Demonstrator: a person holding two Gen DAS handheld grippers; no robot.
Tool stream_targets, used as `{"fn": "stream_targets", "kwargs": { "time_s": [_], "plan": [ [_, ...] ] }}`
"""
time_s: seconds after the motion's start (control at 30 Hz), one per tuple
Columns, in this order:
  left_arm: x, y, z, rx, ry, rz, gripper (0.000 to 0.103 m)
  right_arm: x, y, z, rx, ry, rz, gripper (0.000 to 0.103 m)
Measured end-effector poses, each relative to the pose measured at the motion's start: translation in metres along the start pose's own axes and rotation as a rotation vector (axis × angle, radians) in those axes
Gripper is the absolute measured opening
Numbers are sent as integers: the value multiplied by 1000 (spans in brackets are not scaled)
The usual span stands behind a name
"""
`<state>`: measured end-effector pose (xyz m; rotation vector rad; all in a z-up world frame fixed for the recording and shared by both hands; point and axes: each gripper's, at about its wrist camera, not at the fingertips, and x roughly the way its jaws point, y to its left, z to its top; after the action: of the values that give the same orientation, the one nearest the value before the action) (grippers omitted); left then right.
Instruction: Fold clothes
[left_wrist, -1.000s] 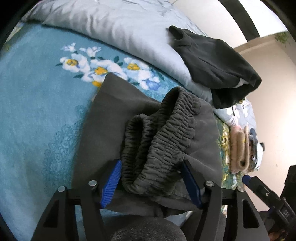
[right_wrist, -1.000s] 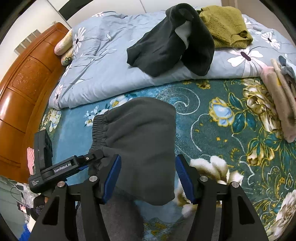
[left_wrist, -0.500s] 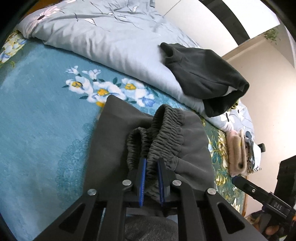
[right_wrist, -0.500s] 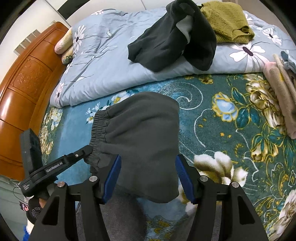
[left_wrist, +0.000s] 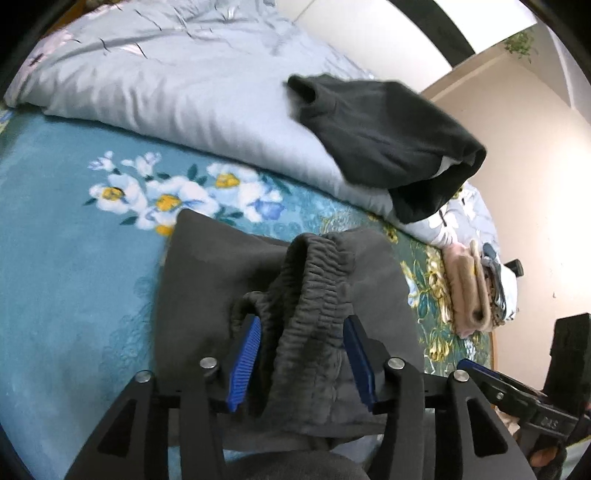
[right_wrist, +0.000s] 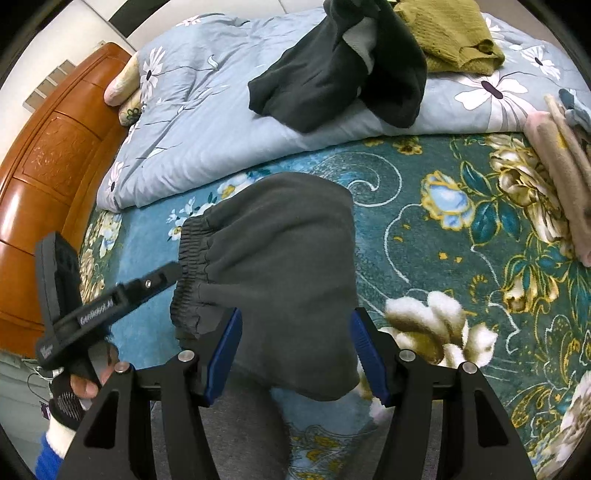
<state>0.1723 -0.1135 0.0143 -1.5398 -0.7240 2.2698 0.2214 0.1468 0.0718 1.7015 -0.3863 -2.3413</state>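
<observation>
Left gripper (left_wrist: 301, 354): jaws wide apart, blue pads on either side of the bunched elastic waistband (left_wrist: 314, 280). The cloth sits between the pads, but I see no pinch on it. From the right wrist view this gripper (right_wrist: 173, 271) shows at 9 o'clock, its tip at the waistband edge (right_wrist: 190, 258).

Right gripper (right_wrist: 297, 350): jaws wide. The near edge of the grey trousers (right_wrist: 280, 266) hangs between the pads; whether either pad touches the fabric I cannot tell. In the left wrist view this gripper (left_wrist: 517, 398) pokes in at 4 o'clock, blurred.

The grey trousers (left_wrist: 207, 288) lie folded in a thick block on the teal flowered blanket (right_wrist: 461, 236), waistband toward 9 o'clock in the right view, the fold's rounded end toward 12 o'clock. The near edge overhangs the bed's front at 6 o'clock.

Beyond, at 12 o'clock, a pale blue quilt (right_wrist: 207, 122) lies heaped across the bed. A dark sweatshirt (right_wrist: 332, 70) sprawls unfolded on it, an olive knit top (right_wrist: 450, 40) just beside that at 1 o'clock. A stack of folded pink clothes (right_wrist: 557, 181) sits at 3 o'clock on the blanket, well apart from the trousers. The wooden headboard (right_wrist: 48, 170) stands at 9 to 10 o'clock, with a pillow (right_wrist: 122, 85) against it.

My left gloved hand (right_wrist: 79, 387) grips the handle at 8 o'clock.
</observation>
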Motion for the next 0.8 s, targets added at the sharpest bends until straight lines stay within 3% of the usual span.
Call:
{"fn": "stream_targets", "kwargs": {
  "time_s": [0.13,0.3,0.37,0.47,0.63,0.8],
  "plan": [
    [8,-12,0,60,10,-26,51,-1,-3,1,3,0,-9,62],
    [15,-8,-4,35,23,-31,45,-3,-6,2,11,1,-15,62],
    [9,-10,-7,42,9,-39,25,-3,-6,1,12,1,-16,62],
    [2,-17,-13,73,-2,-48,16,0,-8,0,19,6,-17,62],
    [-25,-13,-18,46,-59,-117,10,1,-5,-3,14,9,0,62],
    [-39,12,-29,13,-57,-68,10,-1,-5,-5,12,5,9,62]
  ]
}}
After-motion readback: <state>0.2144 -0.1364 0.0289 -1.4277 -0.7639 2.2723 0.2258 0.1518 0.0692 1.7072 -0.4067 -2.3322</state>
